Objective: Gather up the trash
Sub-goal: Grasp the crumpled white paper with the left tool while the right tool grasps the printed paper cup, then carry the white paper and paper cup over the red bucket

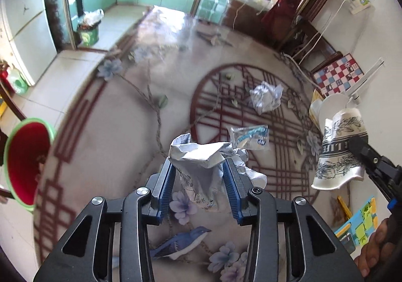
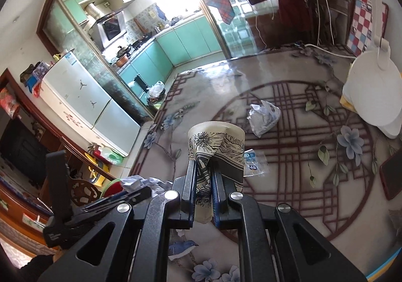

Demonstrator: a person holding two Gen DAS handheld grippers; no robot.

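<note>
My left gripper is shut on a crumpled sheet of printed paper, held above the flower-patterned tabletop. At the right edge of the left wrist view, my right gripper holds a squashed paper cup in the air. In the right wrist view the right gripper pinches the cup flat between its pads. The left gripper shows there at lower left with its paper. Another paper ball and a clear plastic wrapper lie on the table.
A red bin with a green rim stands beside the table's left edge. A white lamp base and a dark red phone occupy the table's right side. A hand grips the right tool.
</note>
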